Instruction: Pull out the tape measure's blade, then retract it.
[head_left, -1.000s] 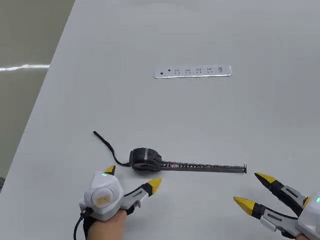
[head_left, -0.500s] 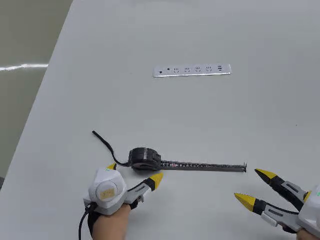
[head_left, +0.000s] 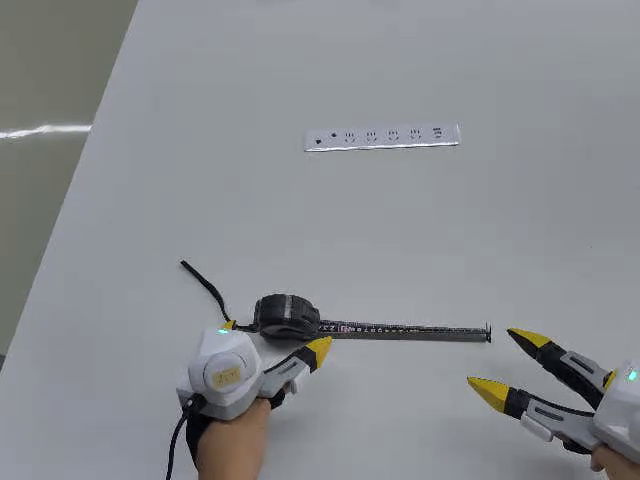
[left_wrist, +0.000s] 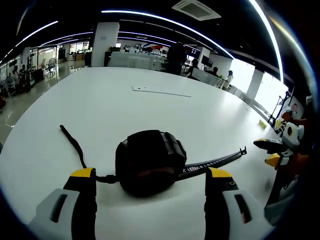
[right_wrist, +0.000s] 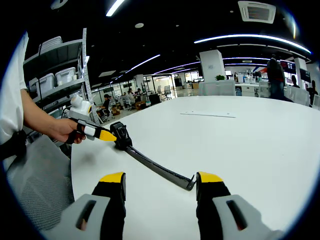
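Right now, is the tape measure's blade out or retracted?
Out: the blade stretches along the table from the case to its hook.

1. You had a white power strip (head_left: 381, 137) lying flat on the far part of your white table (head_left: 300, 60), long side running left-right, sockets up.
2. Grey-green floor (head_left: 50, 100) ran along the table's left edge, with a bright light streak on it.
3. Right gripper view: metal shelving (right_wrist: 60, 49) with pale storage bins (right_wrist: 67, 75) stood at the left.
4. Left gripper view: you had long ceiling light strips (left_wrist: 165, 21), a ceiling vent (left_wrist: 195, 9), a white column (left_wrist: 104, 44) and a standing person (left_wrist: 176, 55) far beyond the table.
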